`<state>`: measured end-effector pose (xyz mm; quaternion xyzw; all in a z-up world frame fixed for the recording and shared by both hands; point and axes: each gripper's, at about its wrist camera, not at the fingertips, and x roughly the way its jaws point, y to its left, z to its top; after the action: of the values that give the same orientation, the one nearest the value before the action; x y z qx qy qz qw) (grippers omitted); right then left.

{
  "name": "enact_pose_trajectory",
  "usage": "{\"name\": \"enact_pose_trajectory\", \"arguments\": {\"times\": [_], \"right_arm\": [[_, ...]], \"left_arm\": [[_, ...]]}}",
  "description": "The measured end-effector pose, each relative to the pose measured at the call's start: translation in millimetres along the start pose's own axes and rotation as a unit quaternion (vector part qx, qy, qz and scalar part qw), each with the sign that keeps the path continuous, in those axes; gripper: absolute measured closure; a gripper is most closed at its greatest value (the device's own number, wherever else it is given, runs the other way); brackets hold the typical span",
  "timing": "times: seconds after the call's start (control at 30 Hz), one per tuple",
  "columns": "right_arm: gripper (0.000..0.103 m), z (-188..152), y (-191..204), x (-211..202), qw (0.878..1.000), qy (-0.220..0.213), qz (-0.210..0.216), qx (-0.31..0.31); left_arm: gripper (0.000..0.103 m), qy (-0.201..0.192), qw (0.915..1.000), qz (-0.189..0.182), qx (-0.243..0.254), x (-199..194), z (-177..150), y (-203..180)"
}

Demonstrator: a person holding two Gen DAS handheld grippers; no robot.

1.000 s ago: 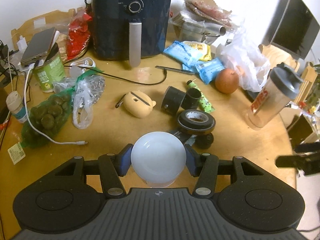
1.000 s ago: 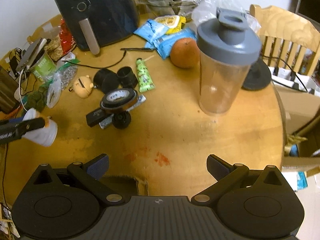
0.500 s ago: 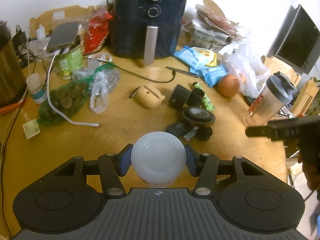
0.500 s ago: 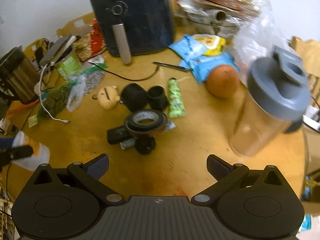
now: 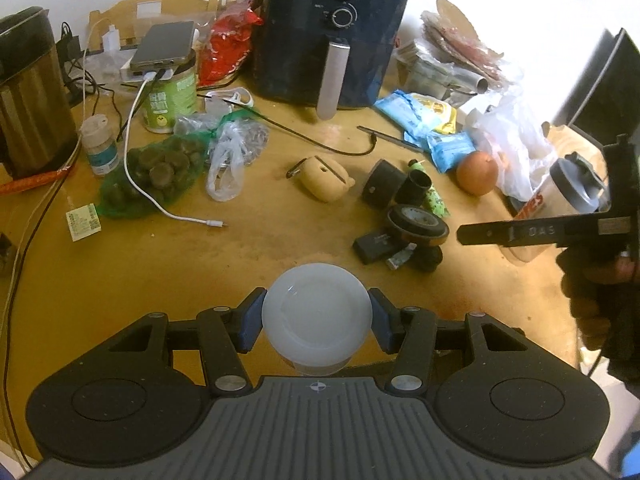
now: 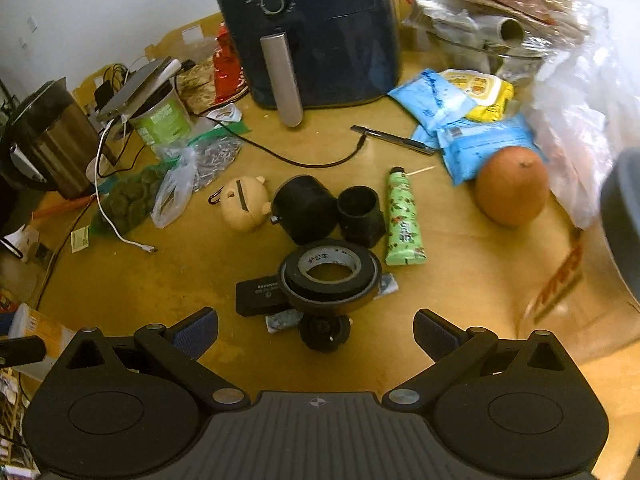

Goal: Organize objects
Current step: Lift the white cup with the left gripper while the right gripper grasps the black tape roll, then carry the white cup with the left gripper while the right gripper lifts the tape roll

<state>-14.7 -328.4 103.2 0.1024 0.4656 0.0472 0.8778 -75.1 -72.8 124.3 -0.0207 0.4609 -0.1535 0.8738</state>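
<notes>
My left gripper [image 5: 316,316] is shut on a white round tub [image 5: 316,310], its pale lid facing the camera, held over the near part of the wooden table [image 5: 224,264]. In the right wrist view the same tub [image 6: 34,330] shows at the far left with an orange label. My right gripper [image 6: 316,328] stands open with nothing between its fingers, just above a stack of tape rolls [image 6: 330,276], a black box [image 6: 258,294] and a small black wheel [image 6: 324,334]. The left wrist view shows the right gripper's finger [image 5: 520,232] and a hand [image 5: 596,284] at the right.
Behind the tape lie a black cylinder [image 6: 304,208], a black cup [image 6: 360,212], a green tube [image 6: 404,220], a beige pig-shaped case [image 6: 244,204] and an orange [image 6: 512,186]. A shaker bottle [image 5: 568,192] stands at the right edge. The air fryer [image 5: 332,32], bags and cables crowd the back.
The right gripper has swung left and lower, from the shaker bottle to over the tape rolls. The left gripper has drifted sideways with the tub still gripped, bringing the table's left side into view.
</notes>
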Motion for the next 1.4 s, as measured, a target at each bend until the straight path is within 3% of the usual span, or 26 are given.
{"name": "enact_pose_trajectory", "arguments": {"times": [0.67,1.07,1.23,1.4], "right_arm": [[0.0,18.9,8.7,65.1,0.998,0.013,-0.014,-0.053],[0.0,26.8,2.3,103.8,0.998,0.037,-0.03,-0.048],[0.012,28.0,2.7,112.6,0.997,0.047,-0.036,-0.051],[0.013,27.8,0.6,108.6,0.998,0.04,-0.028,-0.041]], "left_arm": [[0.05,0.011,0.999,0.009,-0.042,-11.0,-7.7,18.4],[0.05,0.012,0.9976,0.027,-0.063,-15.4,-13.8,31.8],[0.05,0.013,0.9975,0.028,-0.064,-14.9,-13.6,33.0],[0.05,0.014,0.9977,0.025,-0.061,-12.7,-14.5,30.2]]}}
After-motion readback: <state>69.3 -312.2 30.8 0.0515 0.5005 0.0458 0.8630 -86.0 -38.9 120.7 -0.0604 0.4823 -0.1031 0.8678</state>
